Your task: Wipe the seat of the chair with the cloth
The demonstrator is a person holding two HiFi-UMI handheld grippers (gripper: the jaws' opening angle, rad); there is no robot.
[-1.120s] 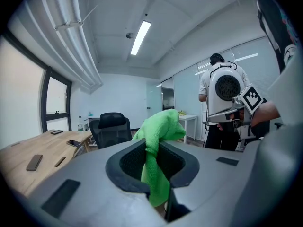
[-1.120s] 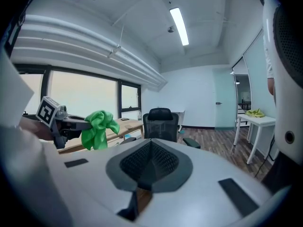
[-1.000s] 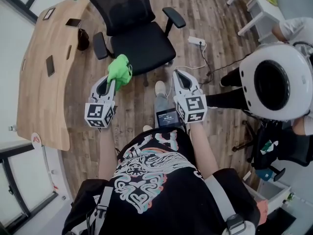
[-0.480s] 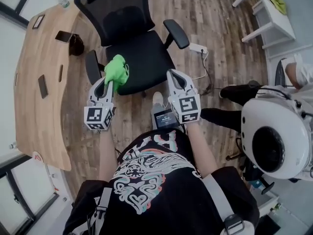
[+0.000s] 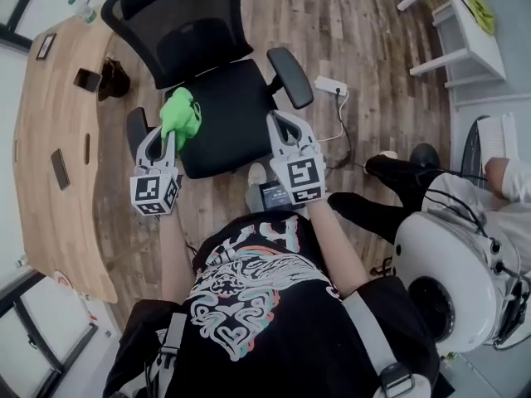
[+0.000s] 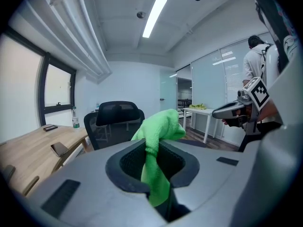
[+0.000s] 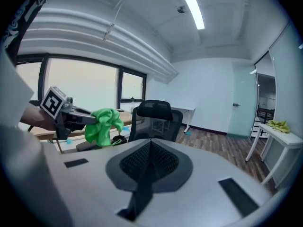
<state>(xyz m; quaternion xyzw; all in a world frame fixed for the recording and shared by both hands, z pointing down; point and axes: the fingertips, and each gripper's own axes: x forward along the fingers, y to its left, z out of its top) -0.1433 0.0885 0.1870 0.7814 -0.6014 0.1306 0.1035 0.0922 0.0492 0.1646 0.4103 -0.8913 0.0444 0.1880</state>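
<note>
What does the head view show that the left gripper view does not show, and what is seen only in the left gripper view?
Only the head view shows the chair seat from above, the power strip on the floor and the person's printed shirt. Only the left gripper view shows the ceiling light and the window. Both show the green cloth clamped in the left gripper, the black chair, the wooden desk and the right gripper.
</note>
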